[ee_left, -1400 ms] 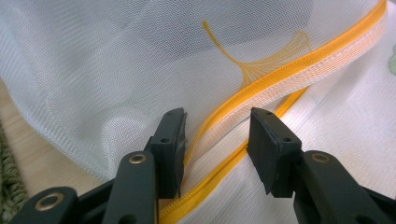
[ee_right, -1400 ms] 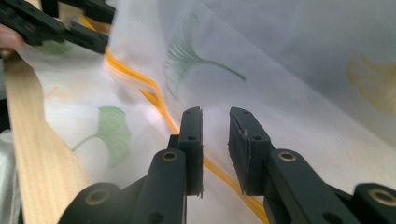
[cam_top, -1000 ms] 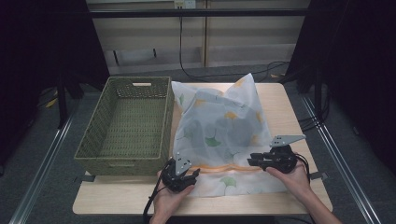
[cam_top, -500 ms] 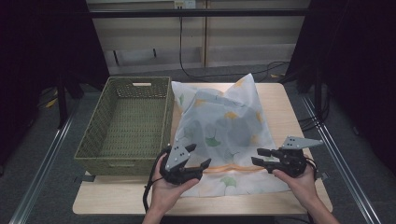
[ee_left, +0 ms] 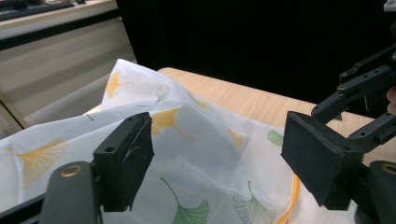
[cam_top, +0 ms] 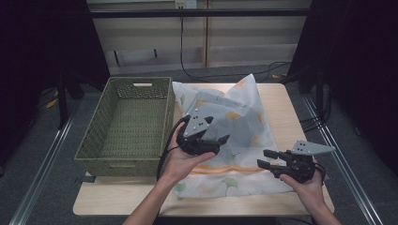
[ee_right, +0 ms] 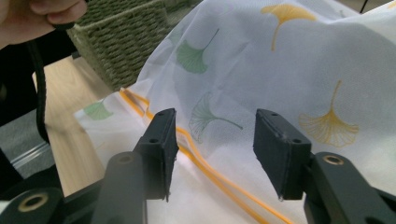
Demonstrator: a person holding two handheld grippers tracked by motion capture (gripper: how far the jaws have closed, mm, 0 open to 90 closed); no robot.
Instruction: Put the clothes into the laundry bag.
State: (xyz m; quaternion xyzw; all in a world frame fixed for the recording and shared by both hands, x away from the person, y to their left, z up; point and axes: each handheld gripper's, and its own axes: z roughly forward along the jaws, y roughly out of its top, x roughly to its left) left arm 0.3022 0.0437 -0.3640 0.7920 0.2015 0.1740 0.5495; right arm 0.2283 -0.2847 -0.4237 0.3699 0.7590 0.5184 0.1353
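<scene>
Fingers (ee_left: 126, 161) of the left gripper (cam_top: 213, 143) and right gripper (cam_top: 268, 163), just opened, stand wide and empty above the white leaf-printed fabric cover (cam_top: 244, 126), released beside the green woven basket (cam_top: 126, 124).

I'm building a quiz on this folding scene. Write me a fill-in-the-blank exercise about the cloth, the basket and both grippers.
1. The white cloth is printed with green and yellow ginkgo ____.
2. The woven basket stands to the ____ of the cloth in the high view.
3. The jaws of the left gripper and the right gripper are both ____, with nothing pinched.
4. An ____ stripe runs along the cloth near its front edge.

Missing words: leaves; left; open; orange
</scene>
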